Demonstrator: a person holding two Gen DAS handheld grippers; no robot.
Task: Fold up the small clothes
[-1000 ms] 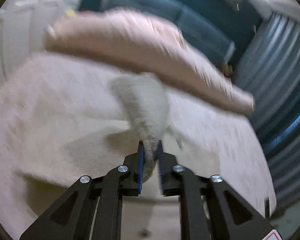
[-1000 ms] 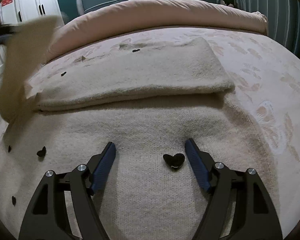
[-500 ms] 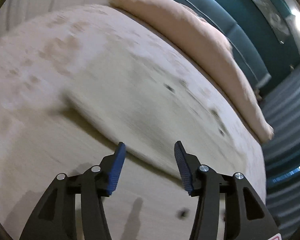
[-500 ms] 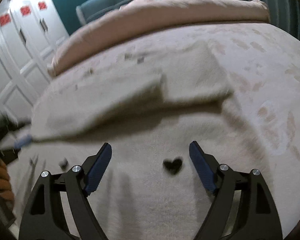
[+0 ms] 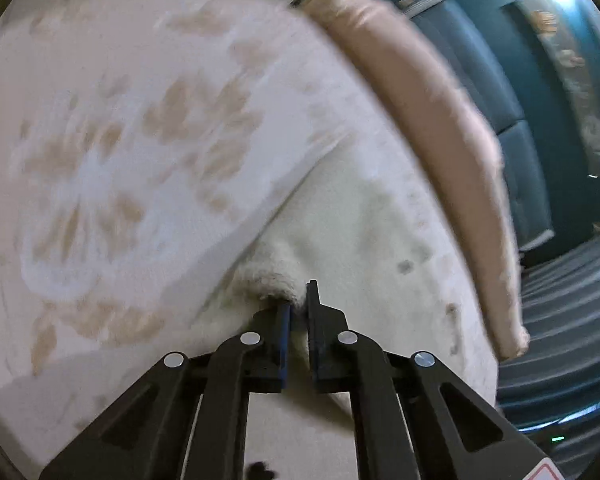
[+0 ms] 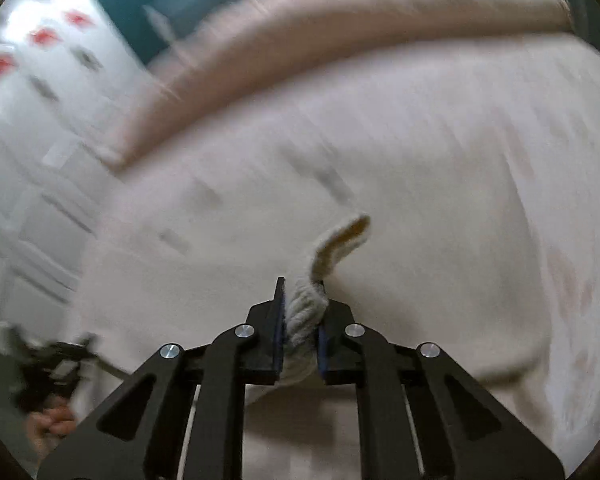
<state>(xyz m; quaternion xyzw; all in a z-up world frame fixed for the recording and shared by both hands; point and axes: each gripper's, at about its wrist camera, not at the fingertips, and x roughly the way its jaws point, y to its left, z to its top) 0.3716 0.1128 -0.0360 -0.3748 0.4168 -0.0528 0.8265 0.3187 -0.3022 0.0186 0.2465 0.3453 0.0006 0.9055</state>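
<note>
Tongs on the left (image 5: 296, 316) had just closed on the sweater's (image 5: 364, 232) near edge; the right tongs (image 6: 302, 320) had just closed on a bunched knit fold. Between them the sweater lay across the bed (image 5: 100, 140), its long axis running left to right, its bulk on the far side, each hand holding its own end.

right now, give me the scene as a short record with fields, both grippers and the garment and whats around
left gripper: jaws have just been closing, now pinched on an edge of the cream knit garment
right gripper: jaws have just been closing, now clamped on a bunched fold of the same knit, which stands up between them
surface: bed cover with a tan leaf print
behind: pink rolled duvet, teal headboard
image quality: both views motion-blurred
</note>
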